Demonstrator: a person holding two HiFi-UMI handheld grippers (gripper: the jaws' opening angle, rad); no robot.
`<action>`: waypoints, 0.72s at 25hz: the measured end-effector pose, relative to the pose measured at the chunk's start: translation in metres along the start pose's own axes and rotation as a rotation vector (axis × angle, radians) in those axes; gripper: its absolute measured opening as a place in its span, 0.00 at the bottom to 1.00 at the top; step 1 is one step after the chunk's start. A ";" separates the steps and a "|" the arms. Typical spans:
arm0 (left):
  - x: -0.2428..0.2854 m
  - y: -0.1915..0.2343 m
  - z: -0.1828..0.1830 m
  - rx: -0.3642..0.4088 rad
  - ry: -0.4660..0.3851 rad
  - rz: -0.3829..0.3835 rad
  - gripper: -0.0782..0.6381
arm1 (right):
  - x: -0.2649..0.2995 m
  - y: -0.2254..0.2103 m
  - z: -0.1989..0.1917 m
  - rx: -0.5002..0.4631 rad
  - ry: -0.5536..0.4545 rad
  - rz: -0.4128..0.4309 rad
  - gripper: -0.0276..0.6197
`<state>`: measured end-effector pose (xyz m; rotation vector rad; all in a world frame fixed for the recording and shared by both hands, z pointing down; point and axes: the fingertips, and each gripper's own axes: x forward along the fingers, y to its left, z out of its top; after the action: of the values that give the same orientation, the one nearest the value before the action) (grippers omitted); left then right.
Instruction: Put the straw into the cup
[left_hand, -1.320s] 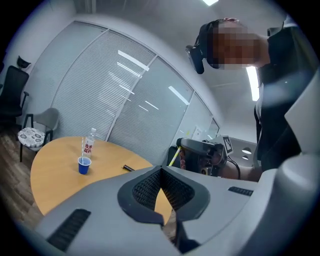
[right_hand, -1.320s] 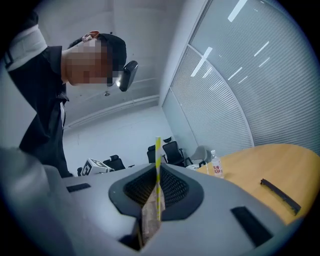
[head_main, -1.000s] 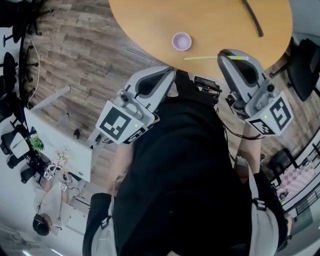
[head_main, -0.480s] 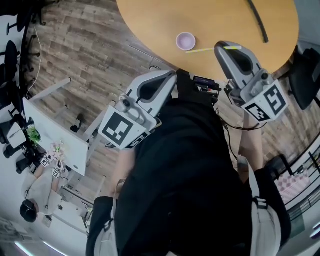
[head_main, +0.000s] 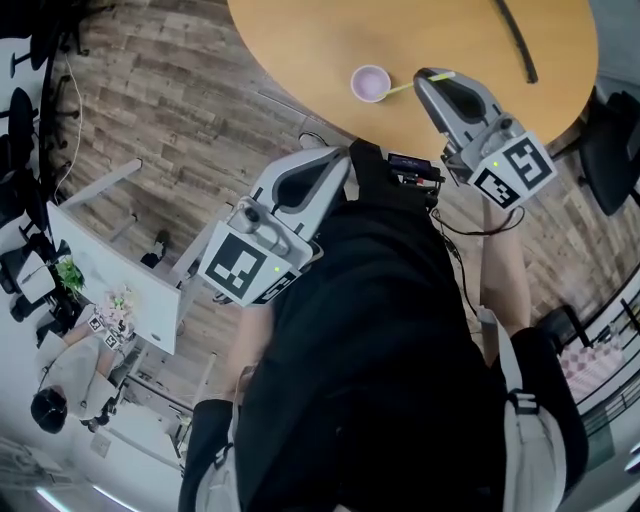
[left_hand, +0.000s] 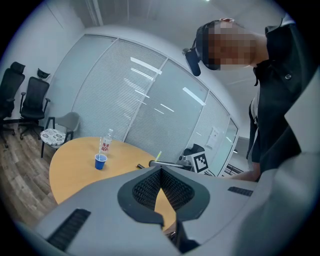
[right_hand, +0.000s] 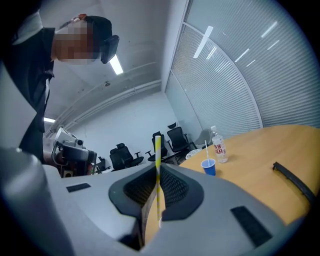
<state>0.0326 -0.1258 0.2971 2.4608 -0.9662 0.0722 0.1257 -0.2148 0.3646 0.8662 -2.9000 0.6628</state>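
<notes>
Close against the person's black top, the left gripper (left_hand: 160, 171) hangs just short of the table (head_main: 300, 40), its jaws pressed together on nothing; it has hardly shifted. Just beyond, the right gripper (right_hand: 157, 186) reaches over the table's curved near edge. Its jaws are clamped on the yellow straw (right_hand: 157, 147), which stands upright between the pads in the right gripper view. Since a second ago this gripper has swung in towards the cup (head_main: 368, 83). The straw's free end, then apart from the cup, now lies right at its rim; whether it touches I cannot tell. The cup stands near the edge, with bare wood open beyond it as far as a black strip (head_main: 520, 42). Farther off stand a blue cup (right_hand: 209, 167) holding a white straw (right_hand: 205, 150) and a bottle (right_hand: 218, 146), its red label print too small to read. The grippers' cubes (head_main: 245, 265) carry only black-and-white square markers.
</notes>
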 end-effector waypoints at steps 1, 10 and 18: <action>0.000 -0.001 0.000 0.002 0.002 0.000 0.12 | 0.002 -0.002 -0.004 0.006 0.001 -0.002 0.10; -0.007 0.000 0.000 -0.009 0.001 0.032 0.12 | 0.023 -0.019 -0.031 0.027 0.044 -0.008 0.10; -0.010 0.002 -0.001 -0.018 -0.008 0.050 0.12 | 0.039 -0.035 -0.057 0.074 0.086 -0.042 0.10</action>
<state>0.0237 -0.1207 0.2965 2.4225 -1.0279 0.0701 0.1069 -0.2382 0.4364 0.8802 -2.7901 0.7880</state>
